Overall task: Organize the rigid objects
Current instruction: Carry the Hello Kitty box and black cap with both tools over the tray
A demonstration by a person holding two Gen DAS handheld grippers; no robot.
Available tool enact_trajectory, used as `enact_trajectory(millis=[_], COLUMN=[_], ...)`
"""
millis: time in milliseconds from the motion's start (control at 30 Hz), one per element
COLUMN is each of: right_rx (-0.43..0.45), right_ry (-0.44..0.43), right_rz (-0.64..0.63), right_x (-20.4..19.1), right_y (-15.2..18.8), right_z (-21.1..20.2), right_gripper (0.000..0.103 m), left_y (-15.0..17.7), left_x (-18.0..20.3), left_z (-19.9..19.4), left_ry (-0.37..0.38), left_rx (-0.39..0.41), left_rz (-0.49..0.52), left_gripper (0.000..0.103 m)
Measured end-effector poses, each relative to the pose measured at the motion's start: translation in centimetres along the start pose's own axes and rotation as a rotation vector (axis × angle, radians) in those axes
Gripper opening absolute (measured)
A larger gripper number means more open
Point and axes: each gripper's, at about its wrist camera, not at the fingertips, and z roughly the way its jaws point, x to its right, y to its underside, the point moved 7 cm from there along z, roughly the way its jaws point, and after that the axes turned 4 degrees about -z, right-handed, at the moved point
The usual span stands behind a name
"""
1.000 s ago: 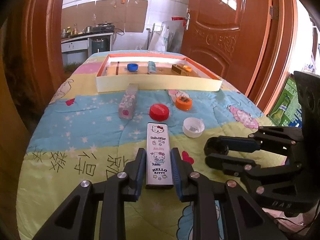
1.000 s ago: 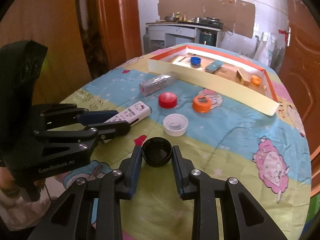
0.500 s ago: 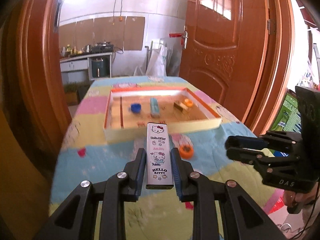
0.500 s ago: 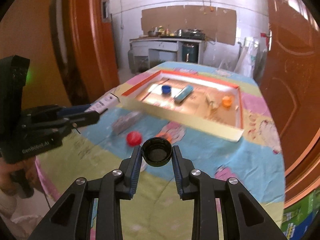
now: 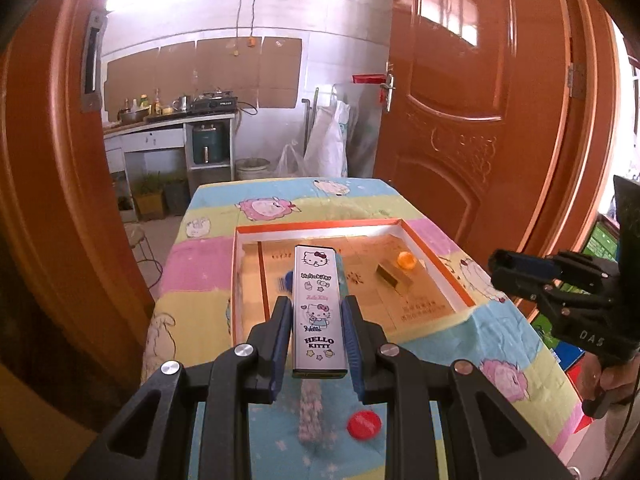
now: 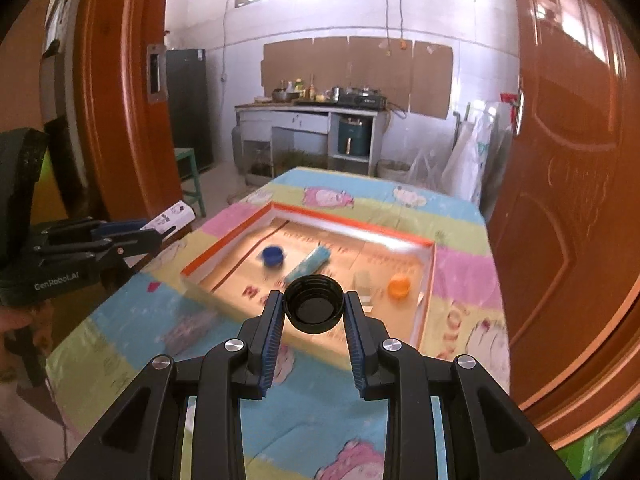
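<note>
I am clamping my left gripper (image 5: 316, 336) on a long, flat Hello Kitty tin (image 5: 318, 304), white with pink cartoon prints and black lettering, its far end jutting out above the shallow orange-rimmed tray (image 5: 436, 258). My right gripper (image 6: 314, 320) is pinching a round black bottle cap (image 6: 314, 309), hollow side facing me, in the air over the tray's near wall. Inside the tray are lying a blue cap (image 6: 273, 255), a pale blue tube (image 6: 310, 265) and an orange cap (image 6: 399, 286). On the cartoon-print tablecloth (image 5: 500, 340), near me, a red cap (image 5: 364, 424) is resting.
</note>
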Motion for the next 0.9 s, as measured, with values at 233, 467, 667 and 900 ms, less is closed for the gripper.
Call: enact_trajectory(millis=[233,467,667,900], right_rx=[0.016,-0.024,-0.086,-0.155], right_ry=[-0.012,-0.035,-0.024,-0.04], right_rz=[-0.001,0.032,0.033,0.09], right_x=[1.5,3.7,5.3,7.3], right_y=[-2.8,-5.0,-6.6,-7.3], right_z=[1.6,5.5,9.5,14.4], right_gripper=[0.031,0.031,0.031,0.031], left_y=[-3.0,-5.0,-5.6,-6.1], left_x=[-0.3,-0.9,-1.8,-3.3], left_z=[2.5,5.9,9.8,13.6], left_ry=[-0.011,-0.004,-0.011,-0.026], left_rx=[-0.027,-0.076,-0.152,-0.208], left_rz=[0.006,-0.015,-0.041,-0.095], left_gripper=[0.026,0.026,0.026,0.026])
